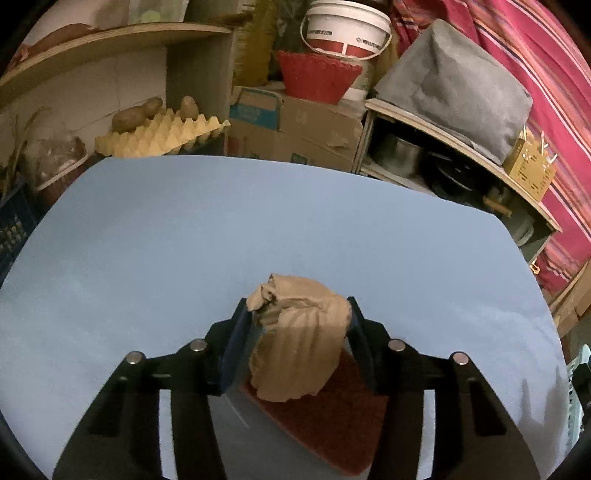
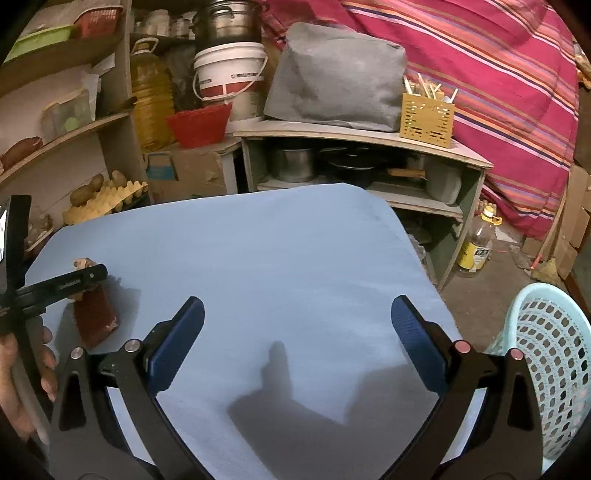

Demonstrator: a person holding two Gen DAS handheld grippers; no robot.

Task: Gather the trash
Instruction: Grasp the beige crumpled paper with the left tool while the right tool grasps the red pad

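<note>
**Left tongs pinching crumpled brown paper over the blue table**

The crumpled brown paper (image 1: 295, 332) is sitting between the blue pads of the left gripper (image 1: 297, 314), which are pressing on it from both sides and pinching it. Directly beneath the paper, inside the span of those tongs, a dark red scouring pad (image 1: 332, 421) is lying flat on the light blue table (image 1: 258, 221). In the right wrist view the left gripper (image 2: 79, 275) is reaching in from the left edge, a scrap of the paper (image 2: 82, 263) is showing past its tip, and the red pad (image 2: 95, 317) is lying under it; the hand (image 2: 22, 373) carrying it is showing at the lower left.

The right gripper (image 2: 297, 321) is hovering above bare table with its tongs spread wide and nothing between them. Just to the right of the right tongs, off the table edge, a pale turquoise perforated basket (image 2: 550, 354) is standing. Ahead of both tongs, beyond the table, shelves are holding an egg tray (image 1: 159, 138) with potatoes and a white bucket (image 1: 347, 29).
</note>
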